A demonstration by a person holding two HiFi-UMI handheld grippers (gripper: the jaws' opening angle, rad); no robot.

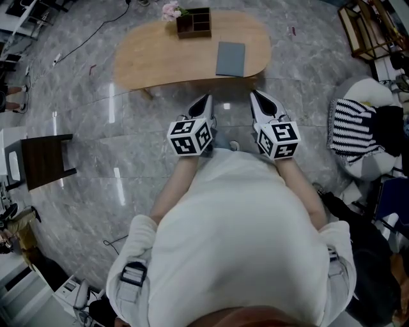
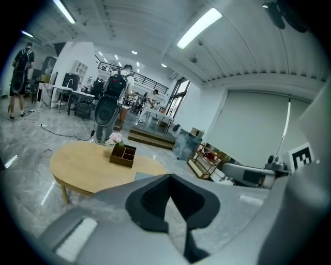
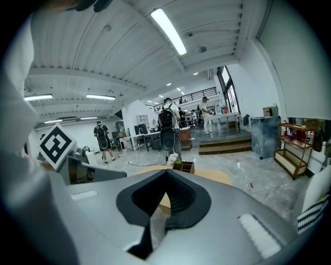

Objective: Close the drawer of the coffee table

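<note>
Closest to the head cam is the wearer's white top [image 1: 236,243]. Now the bit that matters: the coffee table [image 1: 160,57] sits at the far side, pretty much dead centre, and I honestly can't make out its drawer from any view. On the tabletop there's a grey book [image 1: 230,59] toward the right end and a dark wooden organiser [image 1: 193,22] at the far edge, with pink flowers [image 1: 170,10] just left of it. Nearer in, the left gripper [image 1: 208,99] and right gripper [image 1: 254,96] hang side by side over the marble floor [image 1: 128,159], short of the table. Both tongs are pressed together, nothing pinched. Further out, there's a dark chair [image 1: 45,159] off left and a striped cushion [image 1: 353,131] off right.
</note>
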